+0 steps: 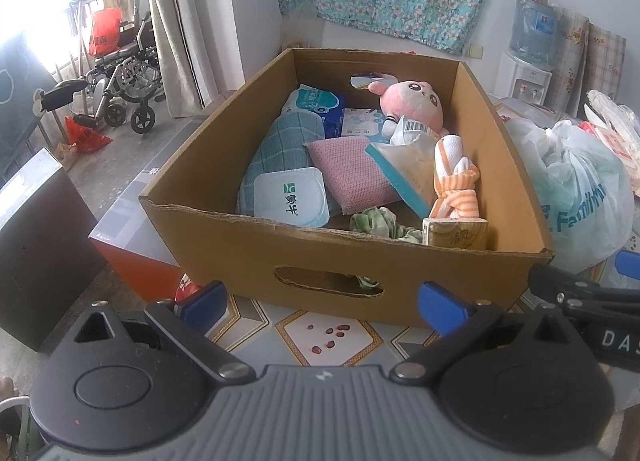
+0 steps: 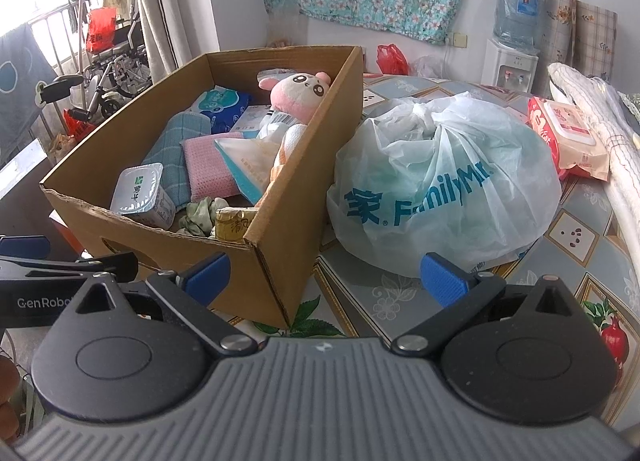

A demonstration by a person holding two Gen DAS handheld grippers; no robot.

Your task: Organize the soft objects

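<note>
A cardboard box (image 1: 248, 249) (image 2: 280, 229) stands on the patterned table and holds several soft items: a pink plush toy (image 1: 412, 101) (image 2: 298, 95), a teal cloth (image 1: 280, 145), a pink cloth (image 1: 348, 171) (image 2: 208, 171), an orange-striped towel (image 1: 456, 181), a green scrunchie (image 1: 374, 221), tissue packs and a yoghurt cup (image 1: 290, 197) (image 2: 140, 197). My left gripper (image 1: 322, 307) is open in front of the box's near wall, holding nothing. My right gripper (image 2: 324, 277) is open at the box's near right corner, also with nothing in it.
A tied white FamilyMart bag (image 2: 444, 181) (image 1: 576, 189) lies right of the box. A wet-wipes pack (image 2: 568, 137) and a rolled white towel (image 2: 608, 149) lie at the far right. An orange-and-white box (image 1: 132, 237) sits left of the cardboard box. A water dispenser (image 2: 510, 53) stands behind.
</note>
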